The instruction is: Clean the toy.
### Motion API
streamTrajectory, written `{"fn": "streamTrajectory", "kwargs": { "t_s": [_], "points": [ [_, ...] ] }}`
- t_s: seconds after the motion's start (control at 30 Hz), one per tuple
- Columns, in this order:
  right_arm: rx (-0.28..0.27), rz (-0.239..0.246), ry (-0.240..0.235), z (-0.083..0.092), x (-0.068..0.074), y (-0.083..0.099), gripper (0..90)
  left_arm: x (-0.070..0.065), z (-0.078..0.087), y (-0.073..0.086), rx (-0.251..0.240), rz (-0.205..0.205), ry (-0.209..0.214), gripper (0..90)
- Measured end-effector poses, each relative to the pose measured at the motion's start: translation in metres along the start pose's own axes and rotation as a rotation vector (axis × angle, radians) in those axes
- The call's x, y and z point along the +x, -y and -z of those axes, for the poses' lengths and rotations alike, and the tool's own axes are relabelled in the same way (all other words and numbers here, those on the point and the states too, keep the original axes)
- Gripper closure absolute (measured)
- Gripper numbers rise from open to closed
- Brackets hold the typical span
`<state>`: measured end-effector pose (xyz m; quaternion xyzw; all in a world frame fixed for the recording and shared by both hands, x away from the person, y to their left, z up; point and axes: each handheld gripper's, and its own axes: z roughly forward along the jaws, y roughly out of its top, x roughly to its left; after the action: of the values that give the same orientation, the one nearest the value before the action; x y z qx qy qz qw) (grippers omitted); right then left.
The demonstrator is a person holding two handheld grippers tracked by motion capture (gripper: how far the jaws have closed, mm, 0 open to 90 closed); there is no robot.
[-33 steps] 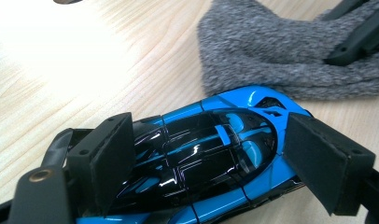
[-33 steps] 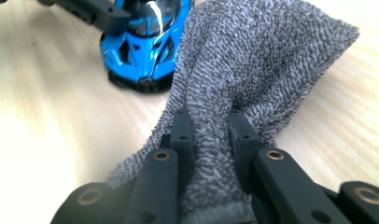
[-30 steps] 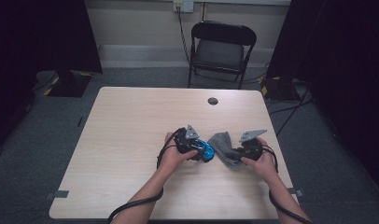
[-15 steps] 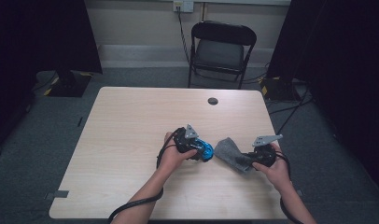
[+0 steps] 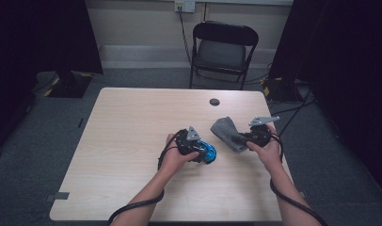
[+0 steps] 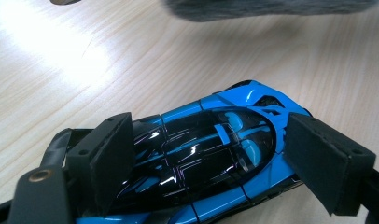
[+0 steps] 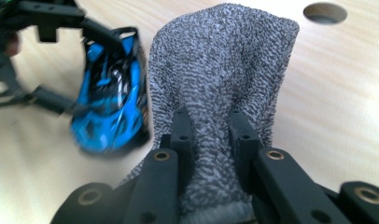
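right tongs (image 7: pixel 210 130) pinch grey cloth (image 7: pixel 225 70); left tongs (image 6: pixel 215 158) straddle car (image 6: pixel 201 154).

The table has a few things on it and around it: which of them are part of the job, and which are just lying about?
In use:
- blue toy car, between the left claw's pads
- grey cloth, pinched in the right claw

Just there:
- round hole in the table
- folding chair behind the table

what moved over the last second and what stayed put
The right hand-held gripper, shut on the grey cloth, carried it off the blue toy car, out to the right and then up the table. The left hand-held gripper stayed around the car, and the car did not move.
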<state>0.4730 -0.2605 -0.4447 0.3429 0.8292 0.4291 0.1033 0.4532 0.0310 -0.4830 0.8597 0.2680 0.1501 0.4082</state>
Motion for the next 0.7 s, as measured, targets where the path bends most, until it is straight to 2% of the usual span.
{"fn": "streamTrajectory", "kwargs": {
  "t_s": [0.27, 0.4, 0.5, 0.6, 0.63, 0.7],
  "points": [
    [0.022, 0.019, -0.004, -0.037, -0.001, -0.024, 76.4, -0.002, 0.0, 0.001, -0.012, -0.006, 0.008, 16.0],
    [0.038, 0.035, 0.004, -0.052, 0.003, -0.031, 76.3, -0.002, 0.0, 0.001, -0.011, -0.001, 0.011, 16.0],
    [0.03, 0.034, 0.01, -0.064, 0.006, -0.035, 76.3, -0.001, 0.0, 0.001, -0.014, 0.005, 0.017, 15.7],
    [0.052, 0.048, 0.02, -0.076, 0.01, -0.038, 76.3, -0.002, 0.0, 0.001, -0.016, 0.002, 0.017, 15.8],
    [0.052, 0.048, 0.02, -0.076, 0.01, -0.038, 76.3, -0.002, 0.0, 0.001, -0.016, 0.002, 0.017, 15.8],
    [0.055, 0.039, 0.012, -0.088, 0.013, -0.041, 76.3, -0.001, 0.0, 0.001, -0.019, 0.007, 0.026, 15.8]
  ]
}}
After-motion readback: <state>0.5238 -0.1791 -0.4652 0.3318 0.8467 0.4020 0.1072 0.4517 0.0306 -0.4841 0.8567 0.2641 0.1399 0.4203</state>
